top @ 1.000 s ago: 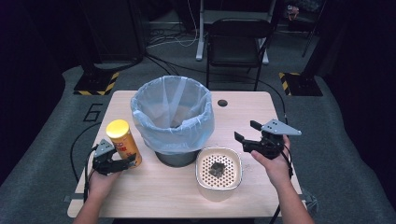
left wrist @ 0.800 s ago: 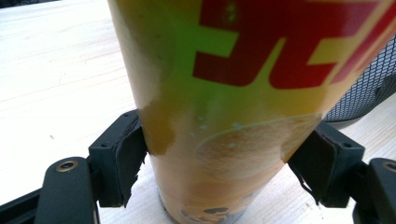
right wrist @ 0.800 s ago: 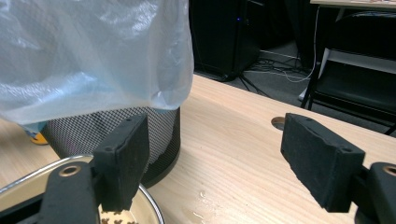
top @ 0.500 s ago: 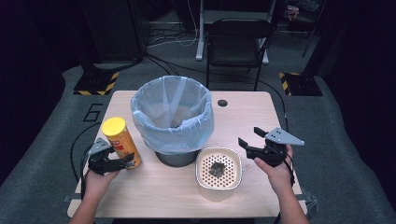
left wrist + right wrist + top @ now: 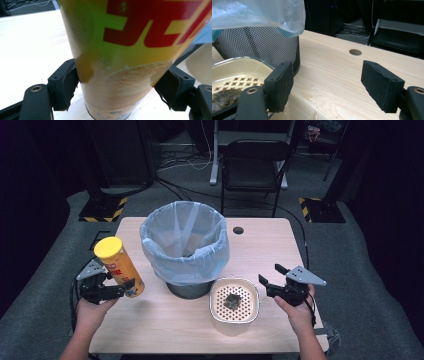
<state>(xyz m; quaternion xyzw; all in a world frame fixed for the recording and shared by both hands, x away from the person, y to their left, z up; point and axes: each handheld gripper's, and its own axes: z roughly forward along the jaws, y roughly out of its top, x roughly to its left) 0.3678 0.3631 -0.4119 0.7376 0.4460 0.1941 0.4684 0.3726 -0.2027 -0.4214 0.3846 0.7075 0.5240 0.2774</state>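
1. Leaning with its long axis tilted, the yellow chip can [image 5: 119, 266] has its yellow lid up and to the left, away from the lined wastebasket [image 5: 185, 245], and its base down toward the basket's foot; it sits just left of the basket, near the table's [image 5: 270, 255] left edge.
2. The left gripper [image 5: 116, 290] pinches the can low on its body; in the left gripper view both black pads [image 5: 70, 82] press against the can's sides [image 5: 120, 62], the red lettering above them.
3. The wastebasket, a dark mesh bin with a pale blue bag folded over its rim, stands at the middle of the table.
4. A cream perforated tray [image 5: 235, 305] with a dark lump in it lies just in front and to the right of the basket.
5. The right gripper [image 5: 272, 280] hovers just right of that tray, its jaws apart and having just been closing, with nothing between them; one pad [image 5: 280, 85] shows beside the tray's rim [image 5: 242, 61].
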